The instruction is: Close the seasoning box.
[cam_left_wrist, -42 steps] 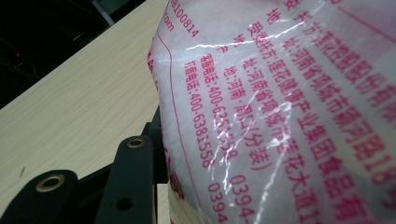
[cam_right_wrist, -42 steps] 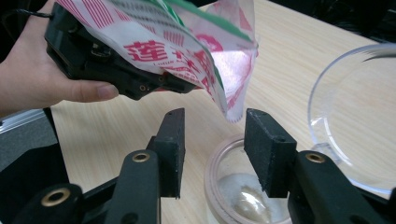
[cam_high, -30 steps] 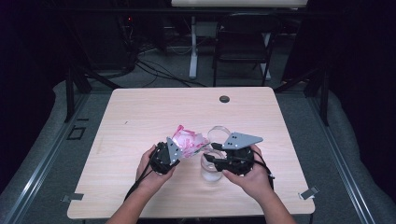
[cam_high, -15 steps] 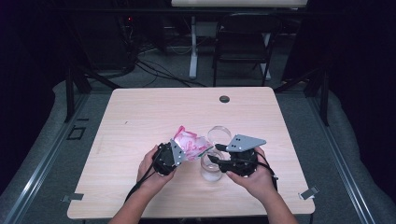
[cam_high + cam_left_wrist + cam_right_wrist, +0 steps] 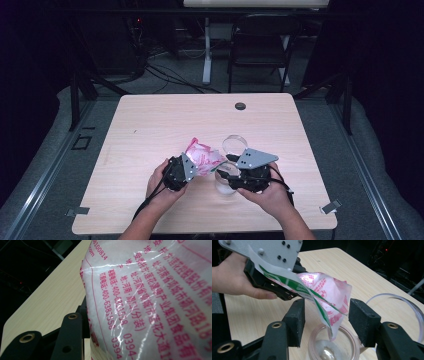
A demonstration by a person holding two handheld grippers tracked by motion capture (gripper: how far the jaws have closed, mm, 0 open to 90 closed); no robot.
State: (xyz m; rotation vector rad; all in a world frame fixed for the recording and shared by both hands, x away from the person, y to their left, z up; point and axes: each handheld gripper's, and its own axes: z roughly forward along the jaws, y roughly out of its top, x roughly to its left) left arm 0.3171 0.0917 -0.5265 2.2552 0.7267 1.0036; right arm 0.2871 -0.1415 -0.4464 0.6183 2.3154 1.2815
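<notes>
Right gripper (image 5: 325,315) fingers (image 5: 295,321) lately wider apart.

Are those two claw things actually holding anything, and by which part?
The left gripper holds the pink-printed bag by its upper end. The right gripper holds nothing; its jaws have just been opening.

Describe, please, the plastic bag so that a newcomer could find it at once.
On the wooden table, near its front edge, two hand-held tongs meet. The bag hangs from the left tongs, tilted over a clear jar: white, crinkly, printed in pink.
</notes>
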